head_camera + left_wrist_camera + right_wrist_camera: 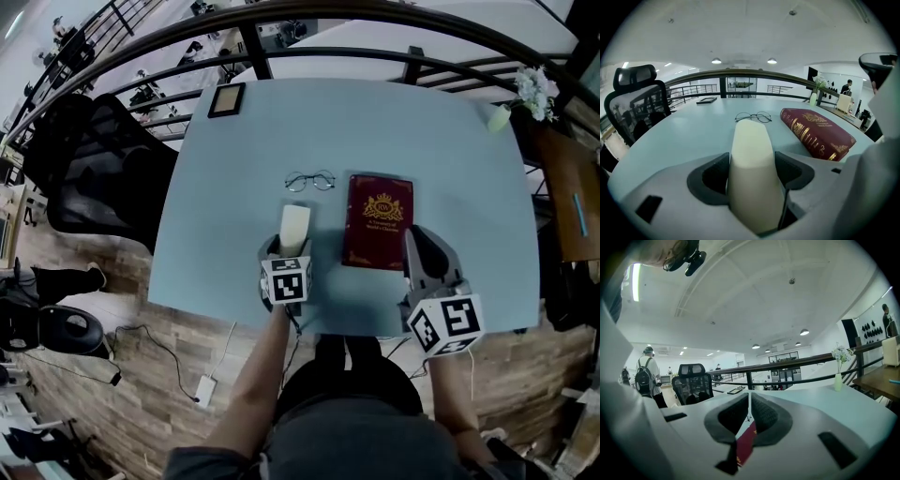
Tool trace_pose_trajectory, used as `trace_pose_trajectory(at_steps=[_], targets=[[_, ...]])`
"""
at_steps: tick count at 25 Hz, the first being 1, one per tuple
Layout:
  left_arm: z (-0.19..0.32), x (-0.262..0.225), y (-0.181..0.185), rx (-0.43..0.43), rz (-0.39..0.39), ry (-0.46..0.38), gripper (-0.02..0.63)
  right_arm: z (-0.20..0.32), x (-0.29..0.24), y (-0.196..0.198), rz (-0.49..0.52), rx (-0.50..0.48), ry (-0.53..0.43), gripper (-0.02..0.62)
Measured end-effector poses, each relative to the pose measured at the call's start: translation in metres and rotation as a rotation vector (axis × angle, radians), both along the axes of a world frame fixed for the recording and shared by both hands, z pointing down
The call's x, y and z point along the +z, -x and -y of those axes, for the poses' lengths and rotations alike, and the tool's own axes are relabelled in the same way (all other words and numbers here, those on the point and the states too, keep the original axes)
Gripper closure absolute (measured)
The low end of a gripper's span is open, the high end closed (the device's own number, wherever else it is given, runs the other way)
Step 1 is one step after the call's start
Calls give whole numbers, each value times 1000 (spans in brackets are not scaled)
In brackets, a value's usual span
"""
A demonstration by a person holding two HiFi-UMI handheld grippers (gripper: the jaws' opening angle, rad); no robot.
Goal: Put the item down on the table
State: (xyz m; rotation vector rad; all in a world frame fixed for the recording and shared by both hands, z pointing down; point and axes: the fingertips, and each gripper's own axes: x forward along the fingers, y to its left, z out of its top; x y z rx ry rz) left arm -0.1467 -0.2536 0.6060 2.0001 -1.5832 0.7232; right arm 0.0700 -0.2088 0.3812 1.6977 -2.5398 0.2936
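Note:
A cream, rounded oblong item (pixel 294 225) sticks forward out of my left gripper (pixel 292 247), which is shut on it over the near part of the light blue table (pixel 234 244). In the left gripper view the item (pixel 751 140) fills the space between the dark pads (pixel 714 177). Whether it touches the table I cannot tell. My right gripper (pixel 418 247) is shut on nothing, just right of a dark red book (pixel 377 221) with gold print. Through its narrow slit the book (pixel 745 446) shows below.
Round wire glasses (pixel 310 180) lie beyond the item, left of the book (pixel 817 131). A dark framed tablet (pixel 227 99) lies at the far left corner, a vase of white flowers (pixel 523 96) at the far right. A black office chair (pixel 94 169) stands left of the table.

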Motion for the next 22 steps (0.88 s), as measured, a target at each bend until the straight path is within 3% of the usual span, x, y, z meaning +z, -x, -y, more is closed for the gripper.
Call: trace_pose_trajectory(at_steps=[9, 22], targets=[[-1, 9, -1, 17, 37, 19, 298, -3, -2, -1, -4, 16, 1, 575], [-2, 13, -3, 23, 12, 50, 298, -4, -9, 2, 7, 12, -18, 575]])
